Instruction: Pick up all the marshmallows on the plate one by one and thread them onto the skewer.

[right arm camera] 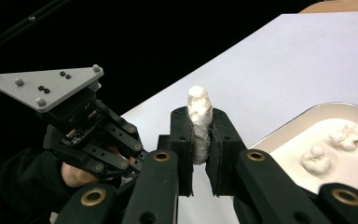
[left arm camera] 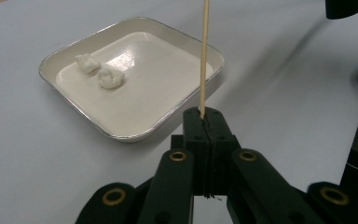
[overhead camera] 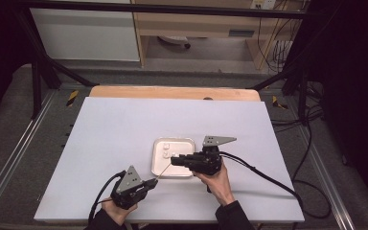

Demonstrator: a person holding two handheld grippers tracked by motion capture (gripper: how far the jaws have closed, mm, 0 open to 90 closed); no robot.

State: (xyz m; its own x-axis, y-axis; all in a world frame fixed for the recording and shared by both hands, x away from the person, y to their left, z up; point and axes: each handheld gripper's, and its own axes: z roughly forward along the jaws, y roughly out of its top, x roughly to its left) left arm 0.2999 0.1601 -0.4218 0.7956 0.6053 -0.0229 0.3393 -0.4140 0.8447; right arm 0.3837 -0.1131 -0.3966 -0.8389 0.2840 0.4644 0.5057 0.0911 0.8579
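White table (overhead camera: 124, 134); left tongs (left arm camera: 204, 122) clamp thin wooden skewer (left arm camera: 204, 56); right tongs (right arm camera: 199, 135) pinch lumpy white marshmallow (right arm camera: 199, 116).

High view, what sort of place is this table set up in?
Likely a lab or workshop recording rig: a black metal frame surrounds the white table, loose cables hang by a wooden shelf unit, and hazard-striped markers sit on the grey floor.

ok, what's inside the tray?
Two white lumps sit near one corner of the tray; the rest of its floor looks bare. From above, the right tongs cover part of it.
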